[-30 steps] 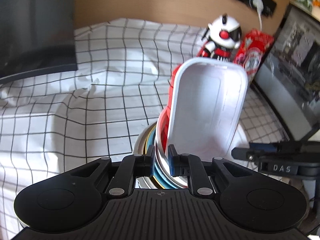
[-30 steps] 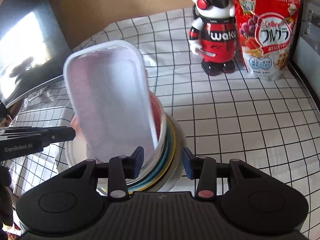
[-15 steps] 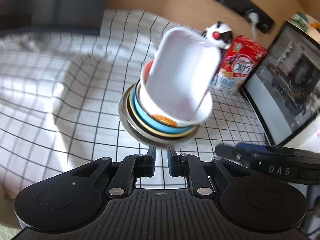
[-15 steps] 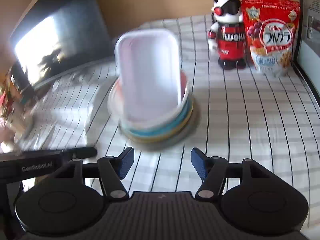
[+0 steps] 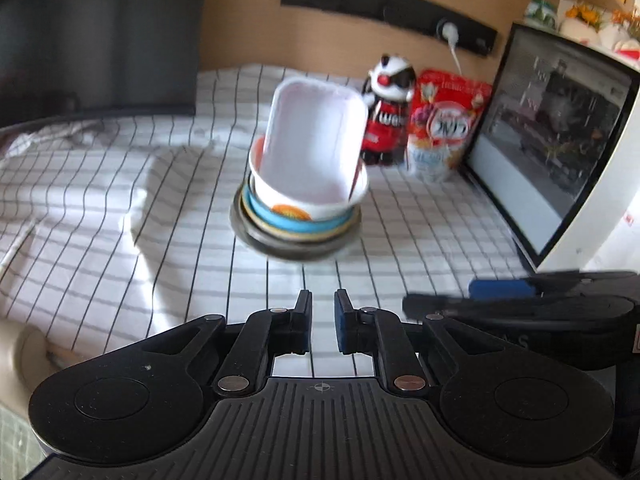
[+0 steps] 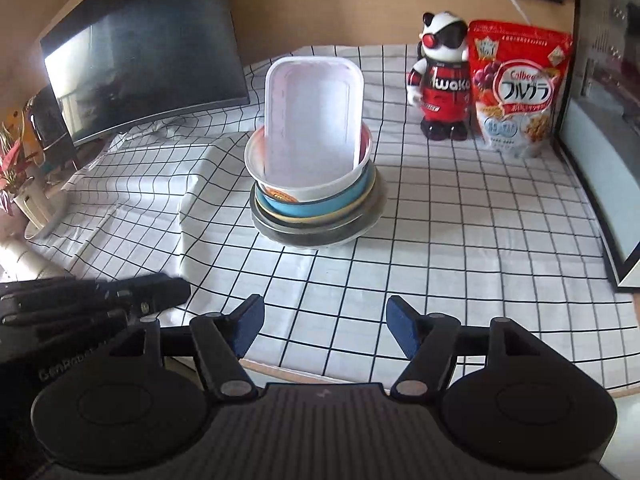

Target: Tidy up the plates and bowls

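Sunlit tan wall (image 6: pixel 272 8) (dark monitor (image 6: pixel 140 76))

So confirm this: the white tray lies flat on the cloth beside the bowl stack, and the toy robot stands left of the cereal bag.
Wrong on the tray. The white tray stands tilted inside the top bowl of the stack, not flat on the cloth; the right wrist view shows it. The toy robot does stand left of the cereal bag.

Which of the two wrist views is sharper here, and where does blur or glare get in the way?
Right wrist view: sharp; the stack of dishes and cereal bag read clearly, with window glare on the monitor. Left wrist view: motion-blurred; the tablecloth grid smears and the stack's edges are soft.
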